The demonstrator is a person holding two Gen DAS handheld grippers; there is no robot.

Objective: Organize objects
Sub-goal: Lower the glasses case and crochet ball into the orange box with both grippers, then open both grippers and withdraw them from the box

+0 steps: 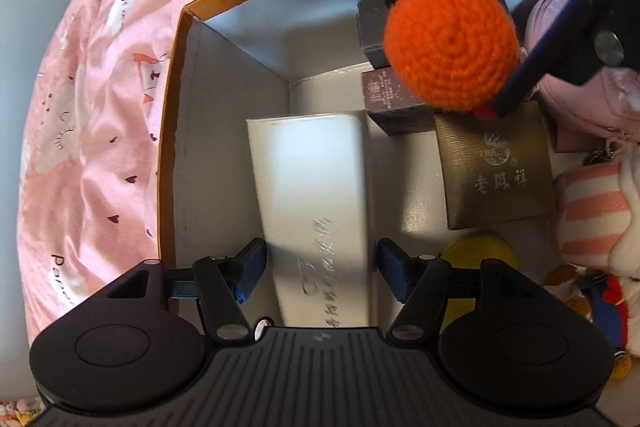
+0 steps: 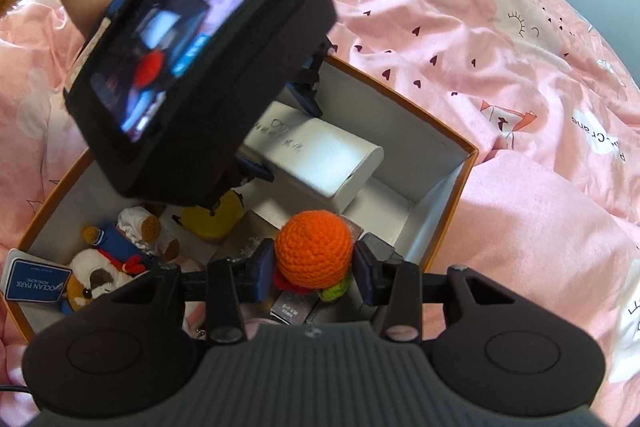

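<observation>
Mostly the sorting looks done: a gold case (image 1: 496, 167), dark boxes (image 1: 394, 99), plush toys (image 2: 100, 267) and a yellow tub (image 2: 212, 223) already lie inside the box (image 1: 176, 131) on the bed. Between the left hand-held gripper's (image 1: 320, 269) wide-spread pads, not pressed, lies a white carton (image 1: 312, 187). Left to place is the orange ball (image 2: 314, 251), pinched by the right hand-held gripper (image 2: 314, 273) above the dark boxes.
</observation>
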